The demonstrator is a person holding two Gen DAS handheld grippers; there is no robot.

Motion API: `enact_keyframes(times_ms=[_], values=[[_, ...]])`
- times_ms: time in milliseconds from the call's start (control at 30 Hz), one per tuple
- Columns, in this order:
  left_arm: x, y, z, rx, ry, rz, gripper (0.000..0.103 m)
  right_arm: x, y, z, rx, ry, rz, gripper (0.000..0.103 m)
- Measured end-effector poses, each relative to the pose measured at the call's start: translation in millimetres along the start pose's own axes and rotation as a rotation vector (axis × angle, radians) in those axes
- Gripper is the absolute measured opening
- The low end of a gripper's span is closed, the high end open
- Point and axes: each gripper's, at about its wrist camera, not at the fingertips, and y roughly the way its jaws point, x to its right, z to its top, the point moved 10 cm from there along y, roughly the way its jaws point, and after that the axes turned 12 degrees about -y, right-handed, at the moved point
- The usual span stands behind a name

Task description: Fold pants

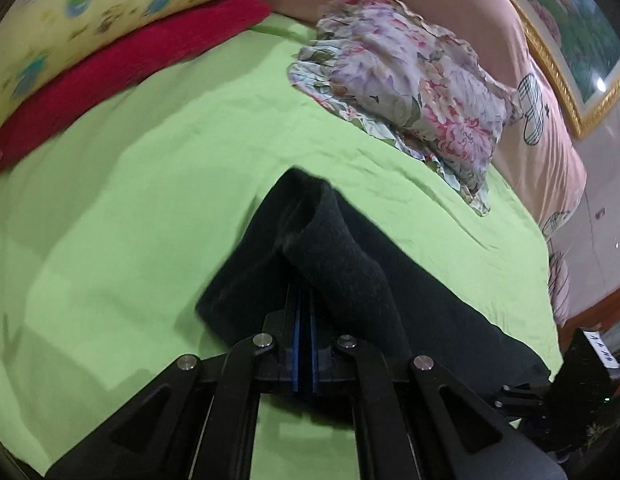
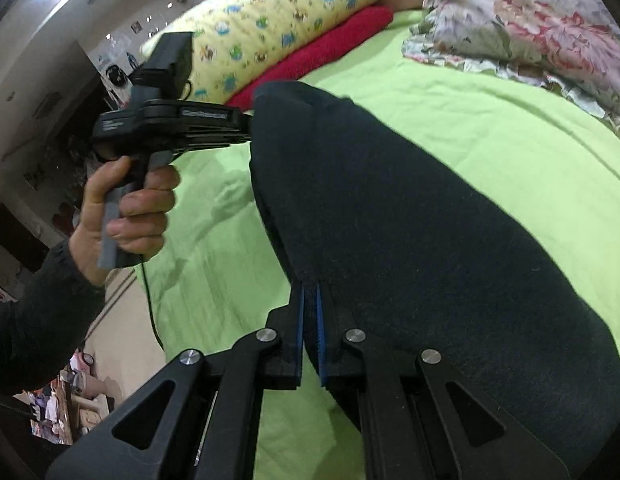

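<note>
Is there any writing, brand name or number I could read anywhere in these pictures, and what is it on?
None can be read.
White label on the right gripper's black body: dark marks, too small and blurred to read.
Strip of light print on the side of the left gripper's body: too blurred to read.
The yellow pillow and floral pillow carry pictures only, no words.
</note>
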Motion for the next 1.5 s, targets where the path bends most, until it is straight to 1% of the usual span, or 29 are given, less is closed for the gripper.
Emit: enact_keyframes(times_ms=[100,200,300,333,367,433,500,533,567,600,633,667,733,767,800,867,933,967,1033,1100,1167,1233,1300,1367,1500], values=[[-7.3,-11.0,-14.9,0.001,-0.052,-0.027,0.001,-1.7,6.7,-4.9,-0.029,-0.023,-0.014,0.006],[-11.8,-22.1,-24.5,0.018,-0.103,-0.043,0.002,-0.7,10.5,-7.2,-0.039,-0.022,-0.028,0.006],[-9.3,-29.9,-32.1,0.026,-0.12,-0.042,0.005,2.9,12.9,-9.7,-0.043,-0.015,-0.066,0.009],[-8.3,-32.1,-33.6,0.028,-0.13,-0.042,0.005,3.8,14.1,-10.8,-0.055,-0.002,-0.065,0.009],[-7.9,-34.6,-34.5,0.03,-0.144,-0.045,0.006,2.5,13.4,-12.2,-0.062,0.007,-0.059,0.012],[-6.9,-40.2,-34.8,0.037,-0.176,-0.063,0.008,0.7,9.6,-10.9,-0.051,0.032,-0.03,0.015],[-3.5,-47.4,-34.7,0.043,-0.203,-0.104,0.009,-3.3,0.2,-11.2,-0.031,0.063,0.009,0.021],[-0.7,-49.7,-33.9,0.044,-0.21,-0.111,0.01,-2.1,-6.1,-10.1,-0.017,0.085,0.023,0.03],[3.0,-52.8,-33.0,0.049,-0.213,-0.114,0.012,-2.9,-11.5,-10.5,-0.004,0.096,0.026,0.033],[6.4,-54.2,-31.7,0.054,-0.209,-0.114,0.014,-0.9,-18.5,-8.7,0.017,0.11,0.029,0.033],[9.0,-54.8,-29.9,0.06,-0.205,-0.11,0.022,2.9,-25.9,-6.3,0.038,0.128,0.033,0.033],[9.7,-54.1,-26.4,0.075,-0.205,-0.086,0.035,7.1,-33.7,-4.6,0.059,0.148,0.034,0.033],[5.4,-51.4,-20.4,0.102,-0.216,-0.025,0.047,21.2,-47.6,3.1,0.103,0.187,0.015,0.033],[2.1,-48.9,-18.0,0.113,-0.235,-0.01,0.047,29.8,-53.2,6.3,0.118,0.201,-0.005,0.033],[0.2,-45.8,-17.8,0.108,-0.249,-0.016,0.047,38.8,-57.7,9.0,0.126,0.214,-0.027,0.033],[-6.6,-35.0,-20.0,0.083,-0.287,-0.018,0.047,60.6,-66.3,13.5,0.14,0.26,-0.072,0.033],[-13.6,-25.3,-22.9,0.073,-0.294,0.015,0.047,83.8,-71.5,16.4,0.152,0.311,-0.105,0.033],[-18.9,-19.7,-25.5,0.069,-0.293,0.048,0.047,98.6,-72.7,17.0,0.152,0.348,-0.129,0.033],[-24.5,-14.5,-29.5,0.063,-0.295,0.065,0.047,118.5,-73.7,17.4,0.155,0.401,-0.143,0.033],[-29.2,-9.8,-34.5,0.051,-0.295,0.073,0.047,132.6,-69.6,20.2,0.14,0.428,-0.163,0.033],[-33.3,-5.3,-37.3,0.039,-0.292,0.081,0.047,137.8,-57.8,26.2,0.12,0.427,-0.152,0.033],[-35.0,-3.8,-36.5,0.037,-0.3,0.073,0.047,138.6,-41.5,31.4,0.084,0.412,-0.142,0.033],[-34.6,-3.6,-31.6,0.044,-0.299,0.071,0.047,136.5,-27.1,33.7,0.044,0.387,-0.142,0.033],[-33.1,0.4,-26.1,0.046,-0.292,0.081,0.047,134.0,-9.8,33.3,-0.004,0.378,-0.121,0.033],[-26.9,10.3,-20.5,0.045,-0.283,0.076,0.047,121.1,6.2,20.2,-0.082,0.342,-0.08,0.033]])
